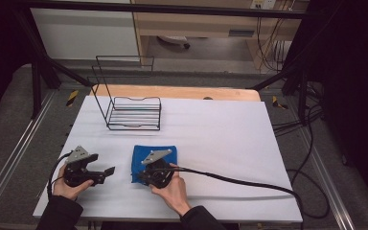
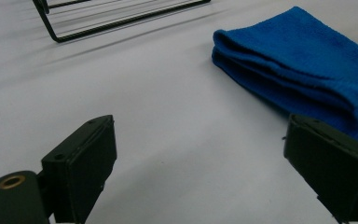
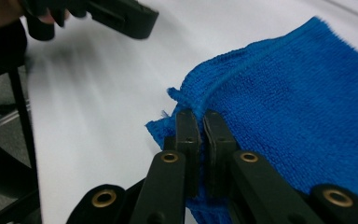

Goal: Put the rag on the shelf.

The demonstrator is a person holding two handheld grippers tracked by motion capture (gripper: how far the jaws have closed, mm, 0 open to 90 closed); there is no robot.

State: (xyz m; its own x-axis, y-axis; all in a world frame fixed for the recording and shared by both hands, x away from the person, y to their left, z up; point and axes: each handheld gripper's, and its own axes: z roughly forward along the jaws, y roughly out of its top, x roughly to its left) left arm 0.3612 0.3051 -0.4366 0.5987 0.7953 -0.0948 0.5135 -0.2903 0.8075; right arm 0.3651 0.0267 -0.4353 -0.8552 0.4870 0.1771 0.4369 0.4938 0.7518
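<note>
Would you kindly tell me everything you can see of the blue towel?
The towel is bright blue terry cloth with a stitched hem, folded into a flat rectangle of several layers. It lies on the white table, near the front edge, in front of the wire rack. The right gripper is shut on its near corner, pinching the hem between the jaws. The left gripper stands open beside it, not touching.
</note>
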